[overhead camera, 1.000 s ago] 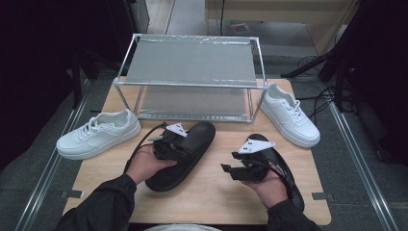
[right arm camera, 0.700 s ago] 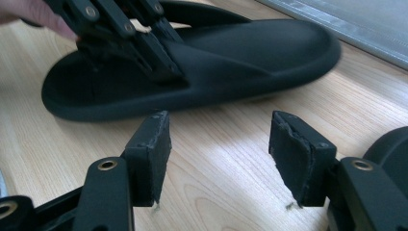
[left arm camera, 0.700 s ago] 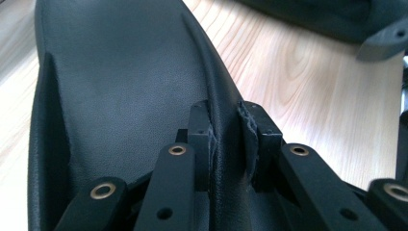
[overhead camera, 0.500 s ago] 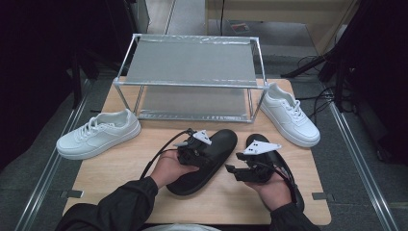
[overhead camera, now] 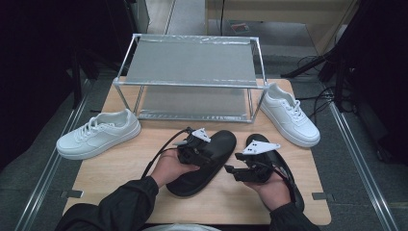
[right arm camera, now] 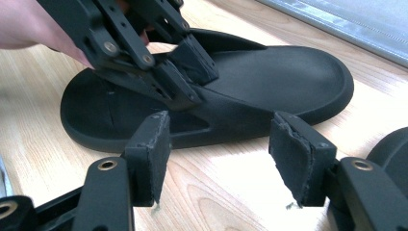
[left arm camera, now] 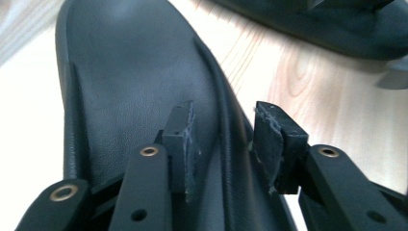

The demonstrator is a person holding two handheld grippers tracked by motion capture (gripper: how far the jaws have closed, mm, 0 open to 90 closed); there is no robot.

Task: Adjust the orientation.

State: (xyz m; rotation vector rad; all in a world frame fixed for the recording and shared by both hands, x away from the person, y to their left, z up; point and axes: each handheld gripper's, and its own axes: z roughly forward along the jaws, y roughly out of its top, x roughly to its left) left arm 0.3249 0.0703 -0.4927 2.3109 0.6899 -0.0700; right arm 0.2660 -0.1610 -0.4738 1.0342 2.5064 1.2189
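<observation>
Evidently the left claw (overhead camera: 208, 153), just opened, straddles the black rubber sandal's (overhead camera: 211, 161) side wall without pressing. Closing off-centre could let the rim slip; the right claw (overhead camera: 231, 171) hangs open, empty.

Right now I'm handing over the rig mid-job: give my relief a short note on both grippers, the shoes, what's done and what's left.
Left gripper: its jaws have just been opening; they straddle the strap of the left black sandal without pinching it.
Right gripper: open, empty, held between the two sandals.
Right black sandal: on the table under the right hand.
White sneakers: one left of the rack, one right of it.
Done: nothing is on the rack.
Left, probably: grip the sandals and shelve them.
</observation>
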